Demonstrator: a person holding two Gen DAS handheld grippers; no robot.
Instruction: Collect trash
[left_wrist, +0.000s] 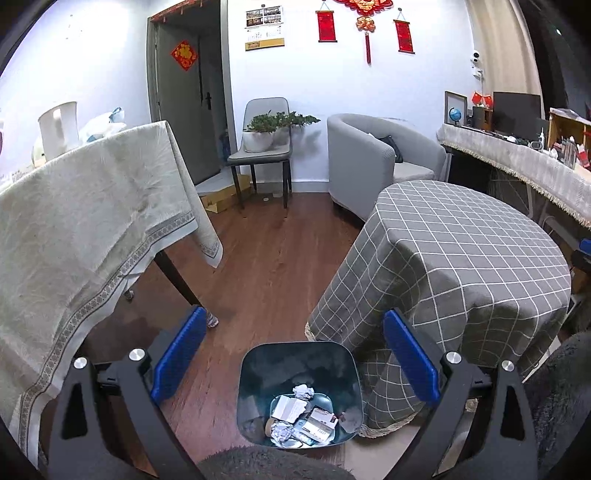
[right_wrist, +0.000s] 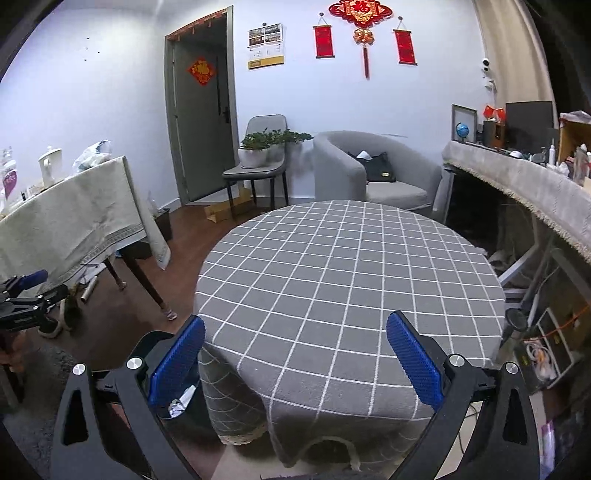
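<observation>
A dark trash bin (left_wrist: 299, 363) stands on the wood floor beside the round table with a grey checked cloth (left_wrist: 461, 266). It holds crumpled paper (left_wrist: 303, 391), foil (left_wrist: 280, 432) and flat packaging (left_wrist: 319, 424). My left gripper (left_wrist: 295, 354) hangs open and empty above the bin. My right gripper (right_wrist: 295, 358) is open and empty over the near edge of the checked table (right_wrist: 351, 266), whose top shows no objects. The bin's rim with foil in it (right_wrist: 181, 404) peeks out behind my right gripper's left finger. The left gripper also shows in the right wrist view (right_wrist: 26, 306).
A table with a beige cloth (left_wrist: 74, 229) stands at the left, with a white kettle (left_wrist: 59, 129) on it. A chair with potted plants (left_wrist: 264, 136) and a grey armchair (left_wrist: 369, 158) stand at the back wall. A cluttered shelf (right_wrist: 517, 184) runs along the right.
</observation>
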